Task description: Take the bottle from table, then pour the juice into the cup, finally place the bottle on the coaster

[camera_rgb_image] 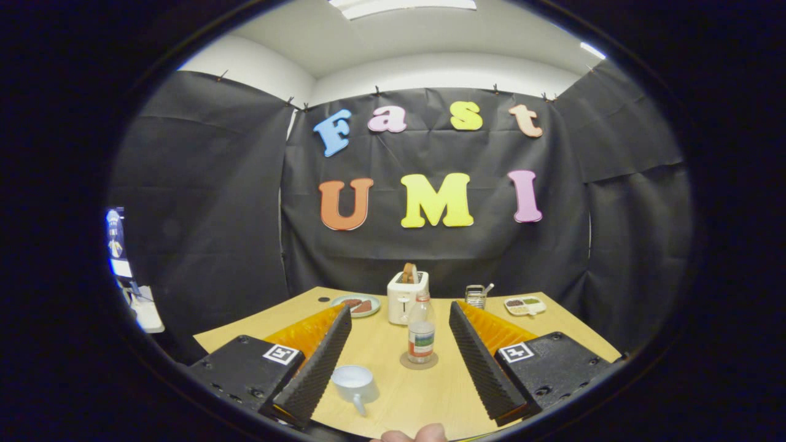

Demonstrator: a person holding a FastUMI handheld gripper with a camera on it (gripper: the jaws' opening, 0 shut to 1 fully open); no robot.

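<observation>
A small clear bottle (pixel 421 329) with a white cap and a label stands upright on a round coaster (pixel 419 361), a little beyond my fingertips and between their lines. A white cup (pixel 354 384) with a handle sits on the table close to the left finger (pixel 316 365), holding pale liquid. My gripper (pixel 399 314) is open wide, and nothing is between the fingers.
Behind the bottle stands a white toaster (pixel 404 297) with bread in it. A plate (pixel 357 304) with food lies to its left. A small wire rack (pixel 475 296) and a divided tray (pixel 525 305) sit at the back right of the wooden table (pixel 424 393). A person's fingertips (pixel 417 434) show nearest me.
</observation>
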